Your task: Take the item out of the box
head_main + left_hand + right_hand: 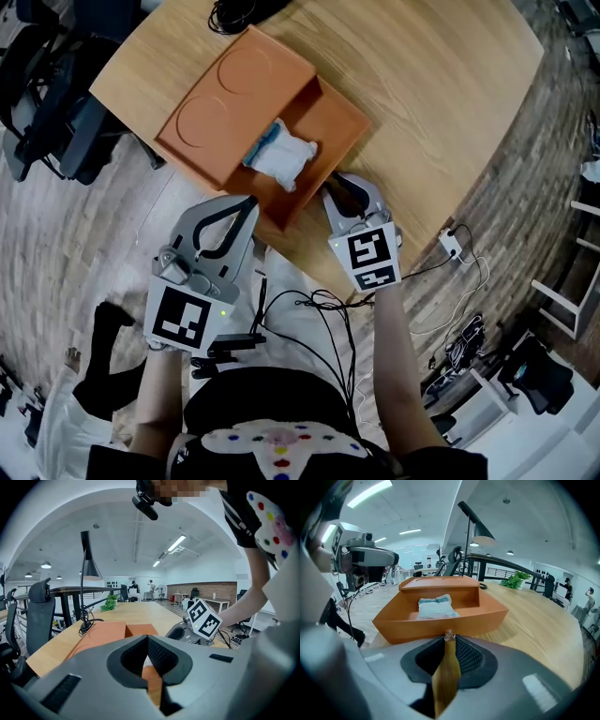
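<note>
Lying inside the open orange box (339, 114) is the item, a white soft packet (281, 156) with a bluish edge. It rests on the box floor close to the hinge side, where the flat lid (234, 92) is folded back onto the wooden counter (441, 103). The lid's inner face shows two round pressed outlines.

Both tongs are outside the box, on its near side, and neither touches the packet. The left tongs (247, 202) sit just off the box's near corner and point toward it. Their jaws are pressed together with nothing between them, and the orange of the box shows past them in the left gripper view. The right tongs (337, 187) are near the box's near right wall and angled down at the counter. Their jaws stand a narrow slit apart and hold nothing; only the counter's wood shows through the gap. In the right gripper view the packet is straight ahead over the box's front wall. Beyond the box, a black lamp (471, 523) and a green plant (515, 580) stand at the counter's far side.
</note>
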The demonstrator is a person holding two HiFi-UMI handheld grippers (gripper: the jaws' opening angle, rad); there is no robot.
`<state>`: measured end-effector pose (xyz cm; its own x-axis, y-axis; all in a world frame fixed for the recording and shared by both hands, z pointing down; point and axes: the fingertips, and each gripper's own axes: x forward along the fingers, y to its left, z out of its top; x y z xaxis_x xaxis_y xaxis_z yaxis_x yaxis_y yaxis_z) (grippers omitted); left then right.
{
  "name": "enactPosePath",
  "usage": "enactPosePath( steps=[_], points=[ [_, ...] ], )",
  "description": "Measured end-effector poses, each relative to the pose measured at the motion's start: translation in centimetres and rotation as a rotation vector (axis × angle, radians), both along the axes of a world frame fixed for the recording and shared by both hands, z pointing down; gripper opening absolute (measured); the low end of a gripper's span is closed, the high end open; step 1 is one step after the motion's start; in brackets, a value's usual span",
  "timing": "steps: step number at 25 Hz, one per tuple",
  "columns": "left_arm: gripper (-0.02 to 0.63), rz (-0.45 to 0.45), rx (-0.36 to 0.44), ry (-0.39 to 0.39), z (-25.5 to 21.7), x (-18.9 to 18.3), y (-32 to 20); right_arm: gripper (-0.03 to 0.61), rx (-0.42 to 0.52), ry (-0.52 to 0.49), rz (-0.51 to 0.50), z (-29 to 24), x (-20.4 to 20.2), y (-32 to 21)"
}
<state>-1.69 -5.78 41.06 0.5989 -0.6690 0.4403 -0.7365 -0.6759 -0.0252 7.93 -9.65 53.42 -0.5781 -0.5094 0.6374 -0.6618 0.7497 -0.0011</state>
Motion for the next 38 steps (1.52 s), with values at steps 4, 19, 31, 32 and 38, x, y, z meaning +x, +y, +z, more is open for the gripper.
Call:
enactPosePath(
  steps=[4, 19, 31, 32, 38],
  points=[
    [0.0, 0.006, -0.005, -0.003, 0.2, 0.2, 0.0, 0.081, 0.0, -0.002, 0.001, 0.0, 0.0, 0.1],
    [0.0, 0.045, 0.049, -0.01, -2.6, 0.5, 0.2, 0.009, 0.088, -0.065, 0.119, -4.4, 1.9, 0.6],
    [0.0, 0.081, 0.099, 0.002, -7.1, 1.0, 0.3, 0.008, 0.235, -0.11, 0.282, -13.6, 4.9, 1.6],
    [0.0, 0.086, 0.104, 0.002, -7.4, 1.0, 0.3, 0.009, 0.25, -0.108, 0.294, -14.4, 5.1, 1.8],
    [0.0, 0.118, 0.119, 0.001, -8.7, 1.1, 0.1, 0.008, 0.329, -0.105, 0.389, -18.0, 7.3, 2.7]
  ],
)
